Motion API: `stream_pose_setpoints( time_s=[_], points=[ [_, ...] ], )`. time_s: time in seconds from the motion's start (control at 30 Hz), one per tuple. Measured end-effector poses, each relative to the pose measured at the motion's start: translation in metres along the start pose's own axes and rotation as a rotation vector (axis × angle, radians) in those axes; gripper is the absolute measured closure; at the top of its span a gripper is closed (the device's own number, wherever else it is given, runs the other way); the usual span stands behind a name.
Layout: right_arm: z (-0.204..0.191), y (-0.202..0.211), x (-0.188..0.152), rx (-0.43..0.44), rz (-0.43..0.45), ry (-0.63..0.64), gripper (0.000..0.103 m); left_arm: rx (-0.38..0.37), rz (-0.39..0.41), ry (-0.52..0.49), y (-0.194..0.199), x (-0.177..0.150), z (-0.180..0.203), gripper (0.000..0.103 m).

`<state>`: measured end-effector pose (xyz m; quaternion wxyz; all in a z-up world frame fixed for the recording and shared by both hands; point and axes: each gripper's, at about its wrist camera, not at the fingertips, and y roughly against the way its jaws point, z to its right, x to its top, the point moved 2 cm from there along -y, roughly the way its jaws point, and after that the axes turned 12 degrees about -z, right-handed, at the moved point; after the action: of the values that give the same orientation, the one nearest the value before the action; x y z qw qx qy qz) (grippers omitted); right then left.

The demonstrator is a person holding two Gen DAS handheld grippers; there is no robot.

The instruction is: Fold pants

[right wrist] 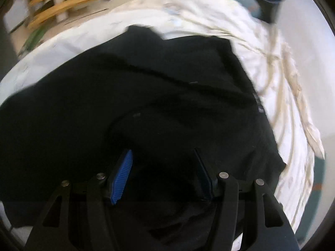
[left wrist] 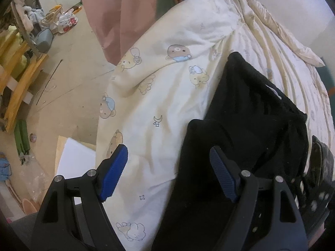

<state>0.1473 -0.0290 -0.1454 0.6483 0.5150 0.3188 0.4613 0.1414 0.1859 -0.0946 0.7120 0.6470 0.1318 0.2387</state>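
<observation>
Black pants (left wrist: 247, 113) lie on a bed covered by a cream quilt (left wrist: 167, 79) printed with bears, rabbits and moons. In the left wrist view the garment runs from the near edge of the bed up along the right part of the quilt, with a folded layer resting on top of a lower layer. A small white tag (left wrist: 276, 91) shows at its far right rim. Left of the pants the quilt lies bare out to the bed's left edge, where it drops toward the floor (left wrist: 69, 79).

The left gripper (left wrist: 169, 171) has its jaws wide apart and empty. Its left blue pad (left wrist: 113, 173) sits over bare quilt; its right pad (left wrist: 224, 177) sits over the black fabric. Contact with the cloth cannot be judged.

The right gripper (right wrist: 163, 175) also has its jaws apart, both pads over the pants (right wrist: 146, 96), with nothing clamped between them. That view is motion-blurred, so fabric detail is poor. The garment fills most of the view, and rumpled cream bedding (right wrist: 282, 96) shows beyond it to the right.

Off the bed to the left stand a yellow wooden frame (left wrist: 18, 79), a pink curtain (left wrist: 117, 16), and bags (left wrist: 67, 22) on the floor.
</observation>
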Motion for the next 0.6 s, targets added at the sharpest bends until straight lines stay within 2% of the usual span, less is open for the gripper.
stream_pose_setpoints(
  time_s=[0.03,0.07,0.1,0.13,0.17,0.2,0.23,0.33,0.37,0.47,0.53,0.6],
  points=[
    [-0.002,-0.001,-0.001,0.007,0.005,0.011,0.042,0.008,-0.001,0.003,-0.002,0.001,-0.001,0.025],
    [-0.005,-0.002,-0.001,-0.023,0.011,0.026,0.042,0.012,-0.001,0.004,-0.002,0.0,-0.001,0.025],
    [-0.008,-0.004,0.0,-0.073,0.01,0.045,0.049,0.017,-0.001,0.005,-0.004,0.001,-0.001,0.025],
    [-0.008,-0.005,0.001,-0.094,0.017,0.051,0.074,0.018,-0.003,0.004,-0.005,0.001,0.0,0.025],
    [-0.006,-0.005,0.002,-0.101,0.035,0.036,0.086,0.02,-0.005,0.002,-0.006,0.002,0.001,0.025],
    [0.003,-0.003,0.002,-0.048,0.052,-0.015,0.094,0.021,-0.005,0.001,-0.006,0.002,0.002,0.025],
    [0.012,0.001,0.001,0.0,0.071,-0.064,0.098,0.024,-0.002,-0.002,-0.006,0.003,0.004,0.025],
    [0.069,0.025,-0.02,0.191,0.178,-0.329,0.098,0.032,0.018,-0.006,-0.003,0.005,0.006,0.025],
    [0.085,0.029,-0.029,0.221,0.193,-0.41,0.098,0.032,0.022,-0.007,-0.002,0.005,0.006,0.025],
    [0.151,0.024,-0.074,0.345,0.245,-0.769,0.098,0.053,0.039,-0.035,-0.001,0.005,0.009,0.025],
    [0.188,0.002,-0.111,0.43,0.234,-1.008,0.098,0.081,0.041,-0.083,-0.003,0.003,0.015,0.025],
    [0.204,-0.022,-0.132,0.472,0.182,-1.137,0.098,0.117,0.023,-0.163,-0.01,0.0,0.024,0.025]
  ],
)
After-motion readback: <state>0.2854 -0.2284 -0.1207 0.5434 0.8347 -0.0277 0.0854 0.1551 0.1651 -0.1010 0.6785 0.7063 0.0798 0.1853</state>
